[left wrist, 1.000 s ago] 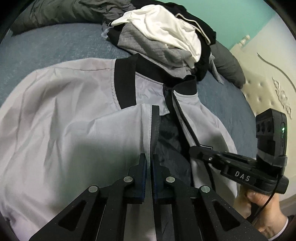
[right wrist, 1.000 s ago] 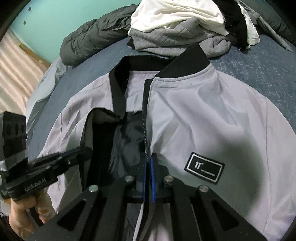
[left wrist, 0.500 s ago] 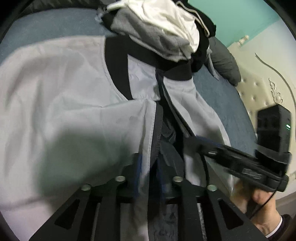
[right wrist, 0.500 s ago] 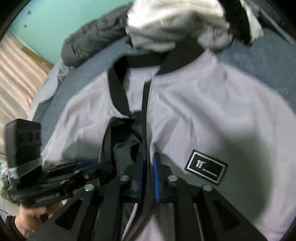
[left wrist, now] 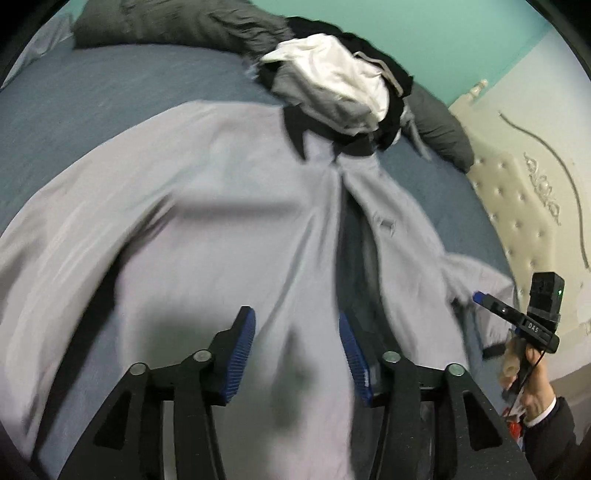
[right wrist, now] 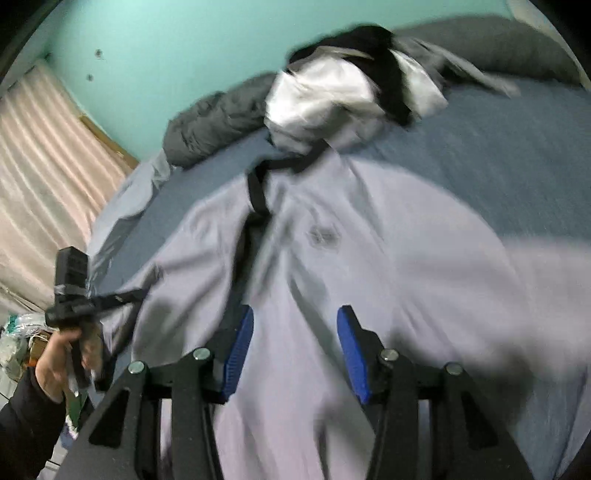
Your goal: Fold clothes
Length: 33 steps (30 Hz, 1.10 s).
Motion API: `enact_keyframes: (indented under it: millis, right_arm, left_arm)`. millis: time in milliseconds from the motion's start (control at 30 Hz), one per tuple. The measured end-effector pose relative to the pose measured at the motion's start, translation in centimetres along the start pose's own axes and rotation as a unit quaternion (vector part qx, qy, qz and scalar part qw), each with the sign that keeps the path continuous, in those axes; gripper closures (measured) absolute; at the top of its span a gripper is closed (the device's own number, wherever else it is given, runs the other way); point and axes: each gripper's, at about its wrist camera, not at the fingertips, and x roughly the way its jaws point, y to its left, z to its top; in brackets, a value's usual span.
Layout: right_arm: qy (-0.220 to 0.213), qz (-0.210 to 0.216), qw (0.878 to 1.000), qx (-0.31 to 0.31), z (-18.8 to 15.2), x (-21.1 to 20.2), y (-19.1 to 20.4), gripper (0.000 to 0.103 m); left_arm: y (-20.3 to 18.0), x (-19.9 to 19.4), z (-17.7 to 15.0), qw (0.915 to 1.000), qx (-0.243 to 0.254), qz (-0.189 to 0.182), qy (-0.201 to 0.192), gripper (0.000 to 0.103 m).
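A light grey jacket (left wrist: 221, 229) with a black collar (left wrist: 295, 136) lies face up on the blue bed (left wrist: 110, 96), its two front halves drawn almost together along the zip. My left gripper (left wrist: 297, 350) hovers above the jacket's lower front. Its jaws are opening and nothing sits between the blue pads (left wrist: 242, 354). In the right wrist view the same jacket (right wrist: 388, 266) fills the middle, and its chest patch (right wrist: 323, 234) is blurred. My right gripper (right wrist: 293, 347) hangs over the cloth, jaws opening, gripping nothing. Each view shows the other gripper out at the side, held by a hand (left wrist: 532, 365).
A heap of white, grey and black clothes (left wrist: 332, 85) rests just beyond the collar. A dark grey duvet (left wrist: 166, 22) runs along the far edge of the bed. A tufted headboard (left wrist: 517, 203) stands at the right, and a pale striped curtain (right wrist: 44, 147) hangs at the left.
Both grippers were shut on the jacket's front edges; they have let go, opened and drawn back and up from the collar. The front halves now lie closer together.
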Motion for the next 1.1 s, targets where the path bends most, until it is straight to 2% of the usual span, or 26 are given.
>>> enact_keyframes:
  millis: [133, 367, 433, 500, 633, 700, 800, 900, 967, 1000, 1033, 1100]
  right_arm:
    - [0.029, -0.010, 0.999, 0.045, -5.9, -2.7, -2.7, 0.055]
    - [0.081, -0.019, 0.994, 0.073, -13.5, -4.9, -3.3, 0.055]
    - [0.090, -0.052, 0.992, 0.066, -15.1, -5.0, -2.5, 0.055]
    - [0.082, -0.077, 0.992, 0.055, -15.6, -5.6, -1.9, 0.055]
    - [0.040, -0.087, 0.995, 0.019, -15.8, -7.4, 1.6, 0.055]
    - [0.041, -0.078, 0.996, -0.003, -16.1, -7.3, 3.4, 0.055]
    - [0.070, -0.095, 0.992, -0.047, -16.8, -6.1, 6.2, 0.055]
    - [0.087, -0.110, 0.989, -0.039, -17.6, -5.3, 6.3, 0.055]
    - [0.082, -0.106, 0.991, -0.015, -18.1, -5.9, 5.3, 0.055]
    - [0.082, -0.104, 0.991, -0.003, -18.3, -6.3, 4.8, 0.053]
    - [0.082, -0.103, 0.991, 0.009, -18.6, -6.6, 4.4, 0.045]
    - [0.082, -0.100, 0.991, 0.033, -19.0, -7.3, 3.5, 0.042]
  left_arm:
    - [2.1, -2.5, -4.4, 0.9996, -0.008, 0.022, 0.015, 0.046]
    - [4.1, -5.3, -10.0, 0.9983, -0.029, 0.044, 0.027, 0.044]
    - [4.2, -5.8, -11.2, 0.9981, -0.033, 0.044, 0.028, 0.044]
    - [4.4, -6.2, -12.3, 0.9978, -0.041, 0.045, 0.028, 0.044]
    - [4.8, -6.5, -13.9, 0.9970, -0.050, 0.050, 0.033, 0.043]
    - [5.2, -6.6, -14.8, 0.9965, -0.059, 0.046, 0.037, 0.043]
    - [5.3, -6.8, -16.1, 0.9961, -0.063, 0.040, 0.048, 0.043]
    - [5.3, -7.5, -17.4, 0.9964, -0.063, 0.026, 0.051, 0.042]
    - [5.4, -7.8, -18.1, 0.9963, -0.065, 0.020, 0.053, 0.039]
    - [5.5, -7.9, -18.4, 0.9961, -0.066, 0.019, 0.054, 0.038]
    - [5.6, -8.0, -18.7, 0.9960, -0.068, 0.018, 0.056, 0.037]
    - [5.8, -8.2, -19.2, 0.9956, -0.070, 0.016, 0.059, 0.036]
